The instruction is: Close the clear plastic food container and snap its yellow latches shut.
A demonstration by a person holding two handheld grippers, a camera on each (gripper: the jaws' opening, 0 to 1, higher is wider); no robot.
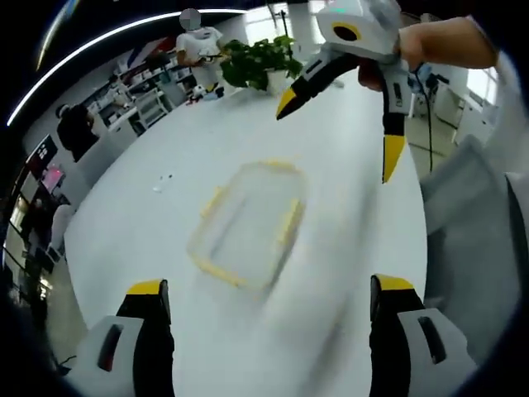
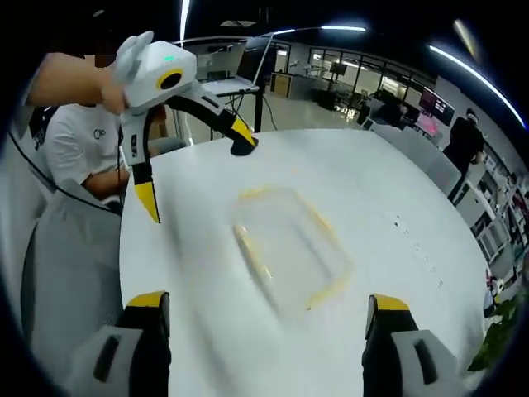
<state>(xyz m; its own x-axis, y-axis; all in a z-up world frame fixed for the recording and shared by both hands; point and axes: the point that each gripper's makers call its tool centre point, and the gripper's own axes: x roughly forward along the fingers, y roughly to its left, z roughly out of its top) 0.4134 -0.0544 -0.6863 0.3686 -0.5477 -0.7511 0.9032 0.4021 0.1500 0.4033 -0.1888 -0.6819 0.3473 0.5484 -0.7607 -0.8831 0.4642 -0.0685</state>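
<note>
The large white round-edged bench [image 1: 347, 207] carries the work; I see it again in the right gripper view [image 2: 380, 198]. Grey chairs [image 2: 70, 265] stand at its edge, and a seated person in a white shirt [image 2: 78, 145] is behind them.

The clear rectangular plastic food container with yellow latches [image 1: 248, 225] lies flat near the middle of the bench, blurred in both views [image 2: 289, 248]. I cannot tell whether its lid is fully seated or whether the latches are snapped down. Nothing touches it.

In the left gripper view, my left tongs [image 1: 269, 294] sit low, jaws spread wide with the container showing between and beyond them, gripping nothing. The right tongs [image 1: 339, 136] hang above the bench past the container, held by a hand [image 1: 438, 45], yellow tips well apart and empty.

In the right gripper view, the right tongs [image 2: 264, 302] are likewise spread wide, empty, with the container ahead of them. The left tongs [image 2: 194, 178] hover beyond the container, open.

A green leafy potted plant [image 1: 260, 62] stands at the bench's far edge.
</note>
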